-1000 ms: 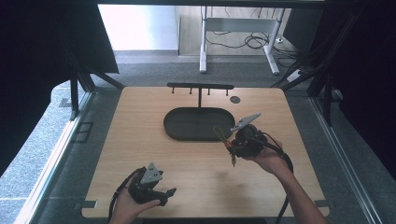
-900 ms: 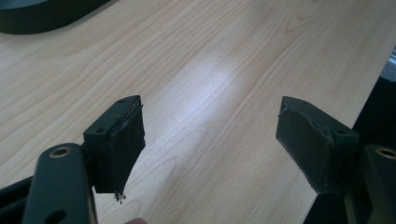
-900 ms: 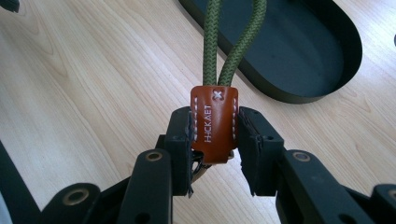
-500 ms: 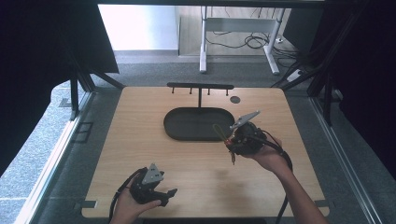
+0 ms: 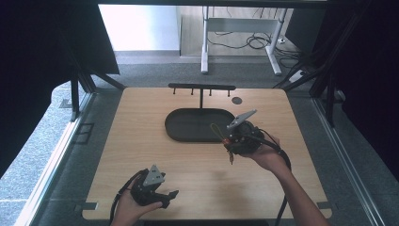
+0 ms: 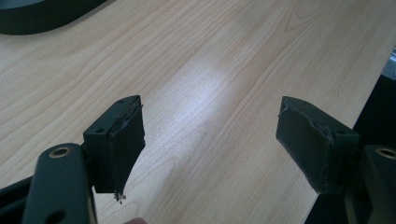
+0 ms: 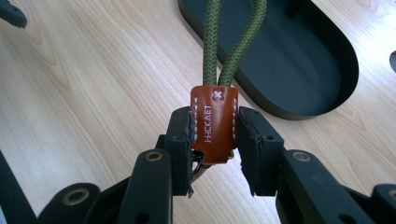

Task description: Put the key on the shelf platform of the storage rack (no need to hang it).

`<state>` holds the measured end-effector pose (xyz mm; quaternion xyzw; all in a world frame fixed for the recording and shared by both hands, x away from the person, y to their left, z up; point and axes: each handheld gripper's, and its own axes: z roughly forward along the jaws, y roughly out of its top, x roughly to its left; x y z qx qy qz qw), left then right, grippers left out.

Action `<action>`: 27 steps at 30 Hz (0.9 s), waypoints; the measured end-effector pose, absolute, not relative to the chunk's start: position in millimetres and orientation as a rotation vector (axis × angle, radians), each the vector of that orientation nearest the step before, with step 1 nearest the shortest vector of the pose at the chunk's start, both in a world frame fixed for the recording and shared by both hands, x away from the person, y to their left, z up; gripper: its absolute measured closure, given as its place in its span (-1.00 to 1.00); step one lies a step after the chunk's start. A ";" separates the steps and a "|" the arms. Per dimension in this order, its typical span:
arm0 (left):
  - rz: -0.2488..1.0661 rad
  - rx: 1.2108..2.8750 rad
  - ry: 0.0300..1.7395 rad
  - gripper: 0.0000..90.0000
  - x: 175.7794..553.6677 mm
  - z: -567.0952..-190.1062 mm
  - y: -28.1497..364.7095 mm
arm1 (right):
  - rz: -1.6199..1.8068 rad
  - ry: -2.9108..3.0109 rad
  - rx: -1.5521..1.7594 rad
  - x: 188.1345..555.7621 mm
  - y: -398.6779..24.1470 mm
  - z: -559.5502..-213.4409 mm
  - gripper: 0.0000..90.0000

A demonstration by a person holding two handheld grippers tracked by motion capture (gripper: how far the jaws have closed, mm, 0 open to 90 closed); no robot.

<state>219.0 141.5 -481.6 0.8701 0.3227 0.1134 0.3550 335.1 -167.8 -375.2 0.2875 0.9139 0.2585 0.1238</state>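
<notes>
High view: nudged slightly nearer the tray [image 5: 175, 136] over the past second, right gripper [image 5: 234, 136] held just off the tray's right end; left gripper [image 5: 165, 195] unmoved, low and well apart from it. Left gripper view: spread wide, gripping nothing, bare table [image 6: 210, 70] between and ahead of the jaws. Right gripper view: clamped on a brown leather tab [image 7: 213, 122], green cord [image 7: 211, 42] looping ahead of the jaws over the tray; judged a carry toward the tray or the rack [image 5: 201, 87] beyond it.

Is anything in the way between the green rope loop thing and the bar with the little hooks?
Nothing visible blocks it. The right gripper holds the rope keychain by its leather tab over the black tray; the hook rack stands beyond, with open air between.
</notes>
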 end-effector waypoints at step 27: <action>0.280 2.273 0.815 -0.48 220.1 -486.2 138.1 | 0.731 2.671 0.812 335.4 -162.9 -376.8 0.49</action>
